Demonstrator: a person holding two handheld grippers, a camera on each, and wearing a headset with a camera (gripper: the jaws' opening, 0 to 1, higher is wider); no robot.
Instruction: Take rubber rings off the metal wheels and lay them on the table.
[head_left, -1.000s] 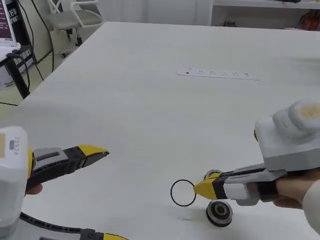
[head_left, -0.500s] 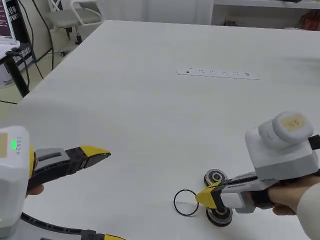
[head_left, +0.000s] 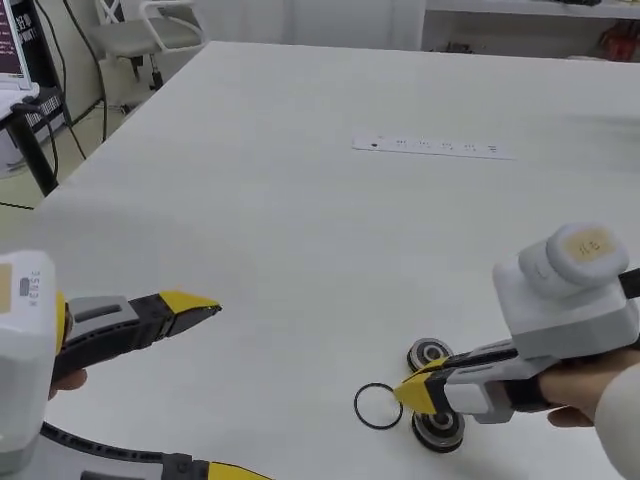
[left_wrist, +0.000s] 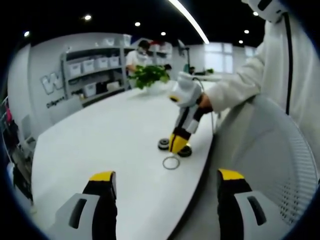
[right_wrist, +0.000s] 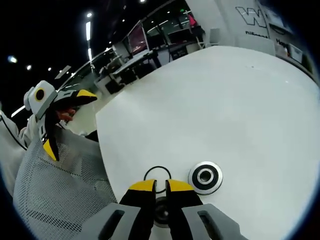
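Starting with the head view, the right claw (head_left: 403, 393) is seen nearly closed, with nothing lifted in it. 1 rubber ring (head_left: 378, 407) lies flat on the table (head_left: 300, 200) right at the tips; whether it is touched cannot be told. 1 metal wheel (head_left: 430, 355) sits just beyond the tips. A 2nd wheel (head_left: 438, 428) sits just on their near side, partly covered by the claw. The left claw (head_left: 232, 390) is held wide open and empty, well apart.

From the left gripper view, the left claw's own jaws are seen spread wide with nothing between them. The rubber ring (left_wrist: 171, 163) lies ahead and appears slightly apart from the right claw's tips.

From the right gripper view, a narrow slit is shown between the jaws, with nothing gripped in it. The ring's arc passes just ahead of the tips, the 2nd wheel lies beneath the jaws, and the metal wheel stands beside the right-hand tip.
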